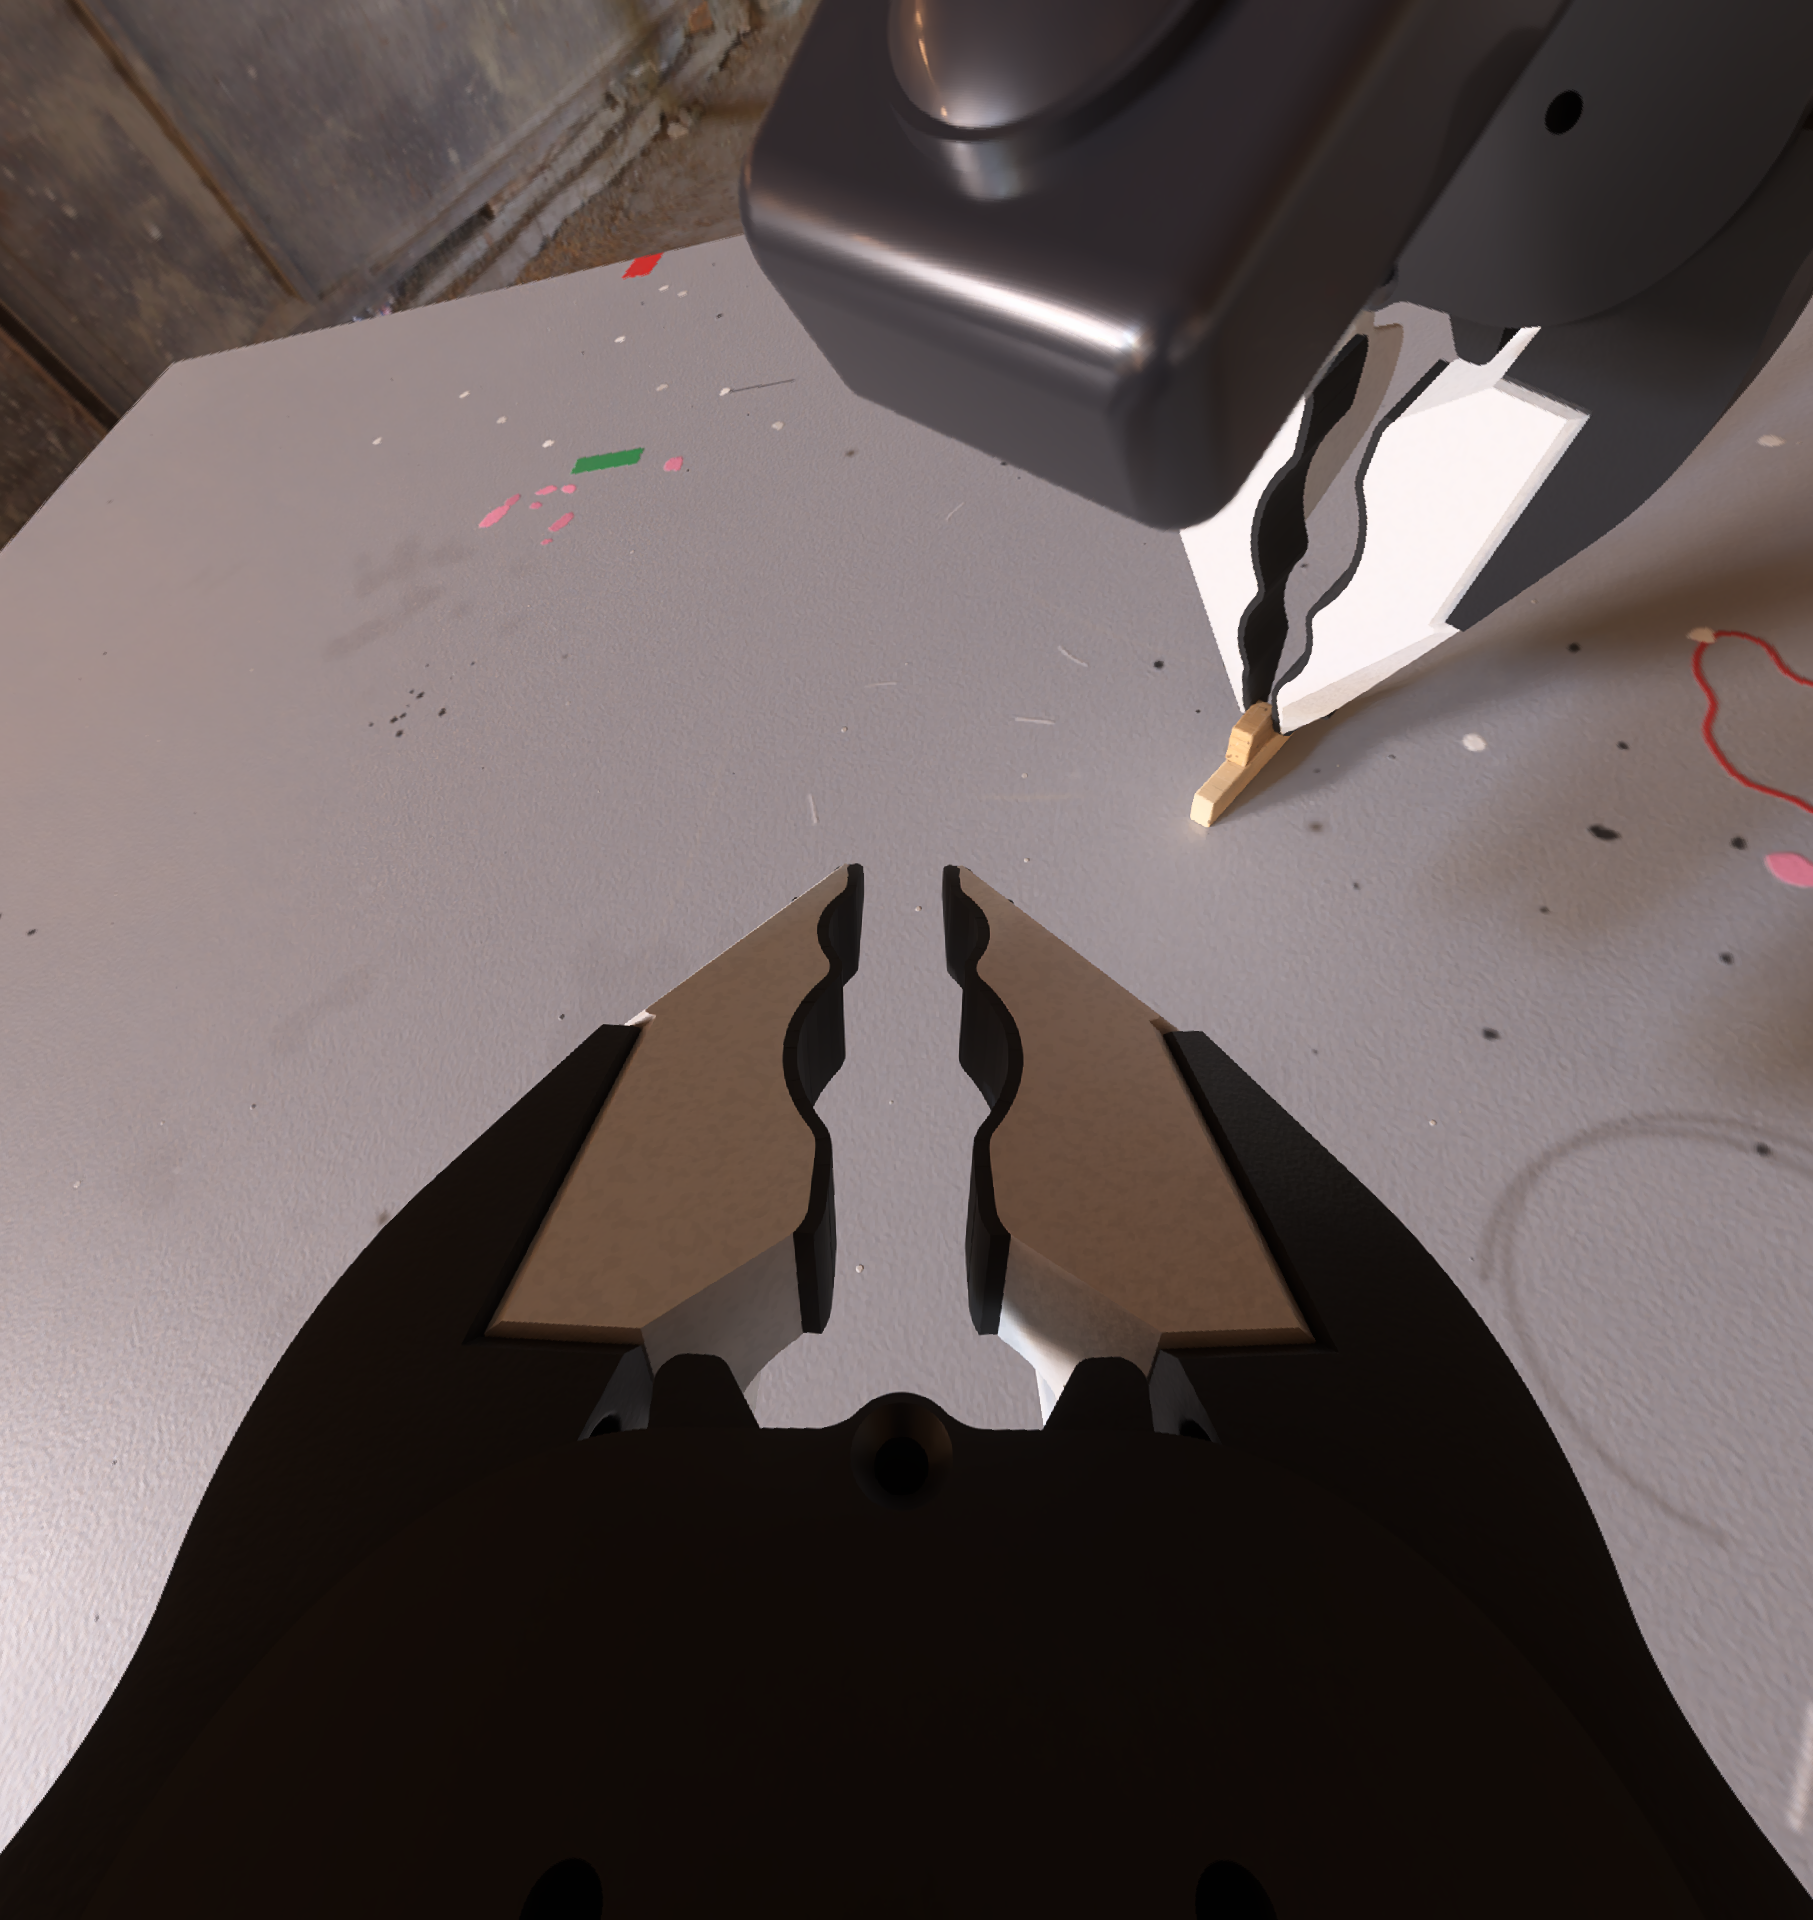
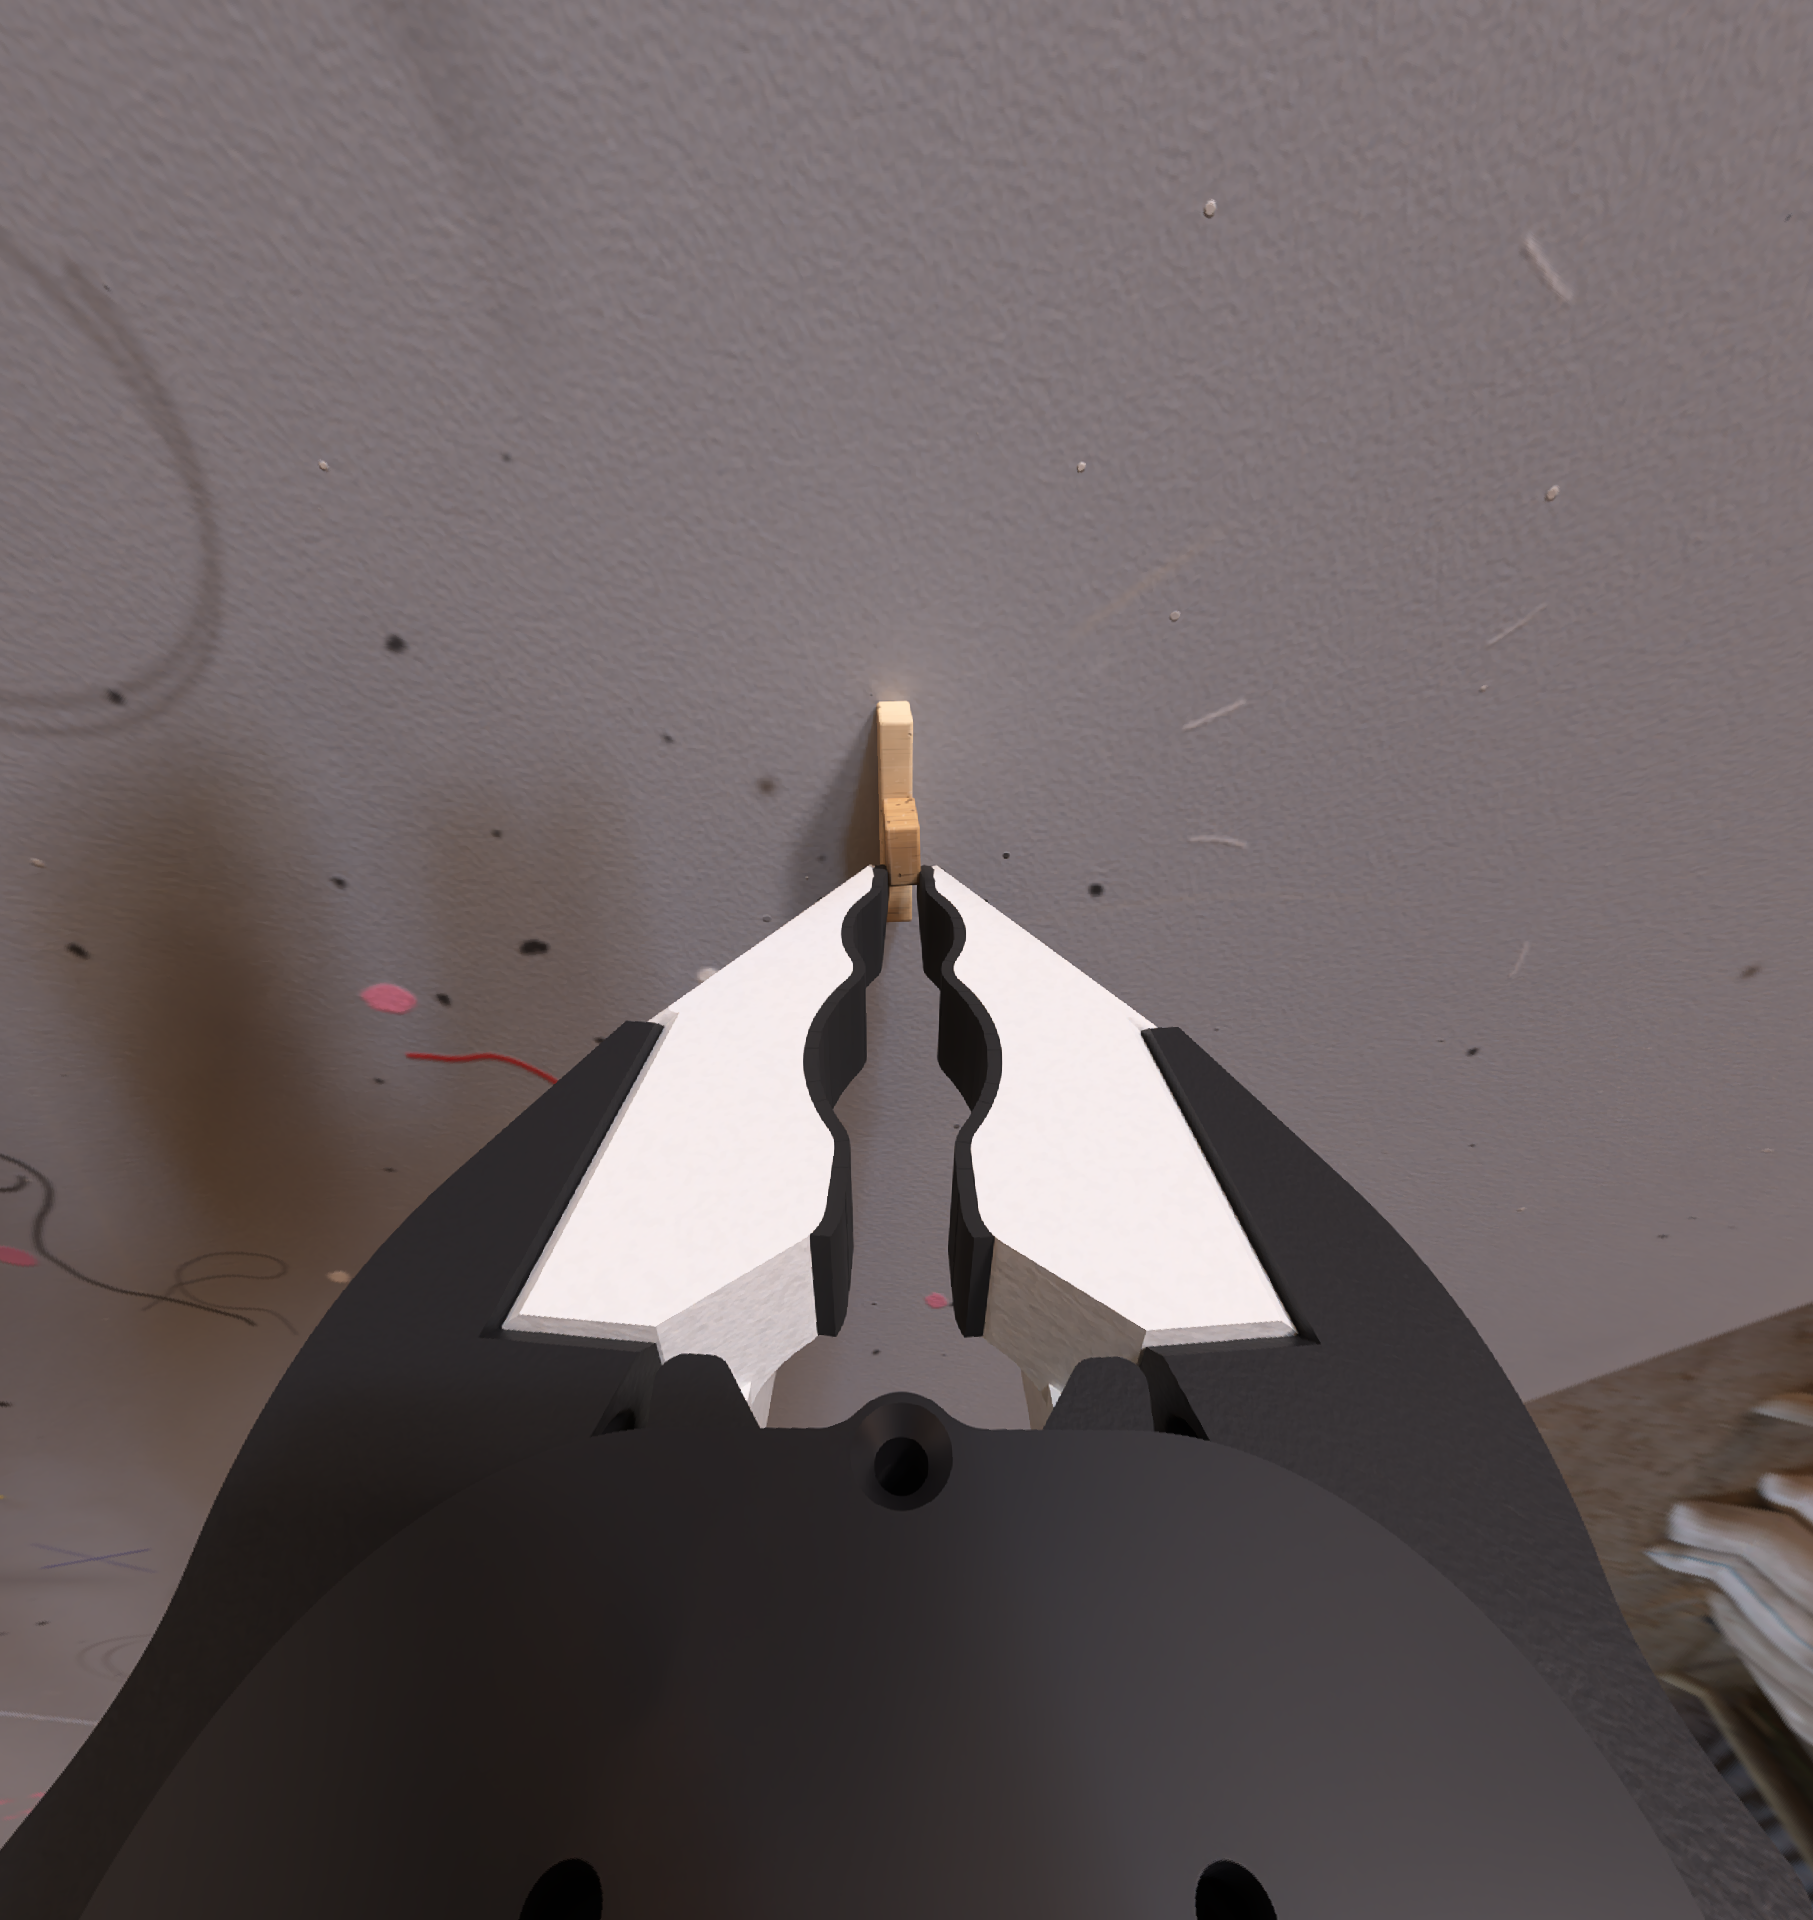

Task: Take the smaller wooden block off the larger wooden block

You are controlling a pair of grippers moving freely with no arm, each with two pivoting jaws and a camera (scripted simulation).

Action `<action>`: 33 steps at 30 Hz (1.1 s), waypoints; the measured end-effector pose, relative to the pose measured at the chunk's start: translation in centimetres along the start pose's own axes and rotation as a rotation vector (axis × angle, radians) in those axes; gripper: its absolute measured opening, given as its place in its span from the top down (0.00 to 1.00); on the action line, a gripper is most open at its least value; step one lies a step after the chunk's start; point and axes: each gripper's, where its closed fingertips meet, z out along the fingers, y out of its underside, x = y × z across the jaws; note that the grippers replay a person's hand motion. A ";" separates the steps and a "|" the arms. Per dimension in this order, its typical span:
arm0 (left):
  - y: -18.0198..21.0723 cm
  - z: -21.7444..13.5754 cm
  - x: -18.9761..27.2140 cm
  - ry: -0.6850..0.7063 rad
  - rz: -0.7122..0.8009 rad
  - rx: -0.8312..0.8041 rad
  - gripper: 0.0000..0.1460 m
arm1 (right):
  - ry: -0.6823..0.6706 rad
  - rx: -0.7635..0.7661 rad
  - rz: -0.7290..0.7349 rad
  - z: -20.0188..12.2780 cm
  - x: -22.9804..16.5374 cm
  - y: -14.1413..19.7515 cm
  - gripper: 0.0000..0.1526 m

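A long, pale larger wooden block (image 1: 1222, 795) lies flat on the grey table (image 1: 466, 831). The smaller wooden block (image 1: 1247, 740) sits on its far end. My right gripper (image 1: 1268, 698) comes down from the upper right with its white fingers closed on the smaller block. In the right wrist view the smaller block (image 2: 902, 844) sits between the tips of my right gripper (image 2: 902, 883). The larger block (image 2: 894, 750) runs away beyond it, and its near end is hidden. My left gripper (image 1: 902, 883) is open and empty, low over the table, to the left of and nearer than the blocks.
The table is speckled with paint, with a green patch (image 1: 608, 460), a red patch (image 1: 642, 266) and a red squiggle (image 1: 1743, 727). Its far edge meets a dark wall (image 1: 258, 156). A stack of pale flat things (image 2: 1775, 1558) lies past the table's edge at the lower right.
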 end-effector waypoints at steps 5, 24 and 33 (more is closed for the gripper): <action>0.1 0.1 -0.1 -0.009 -0.004 -0.009 0.90 | -0.040 -0.011 0.036 0.0 -0.4 0.2 0.97; 0.2 0.3 0.1 -0.025 0.008 -0.031 0.90 | 0.055 -0.114 0.016 -0.8 -0.2 1.8 0.97; 0.3 0.4 0.2 -0.036 0.015 -0.042 0.90 | 0.039 -0.087 0.042 0.0 -1.0 2.0 0.97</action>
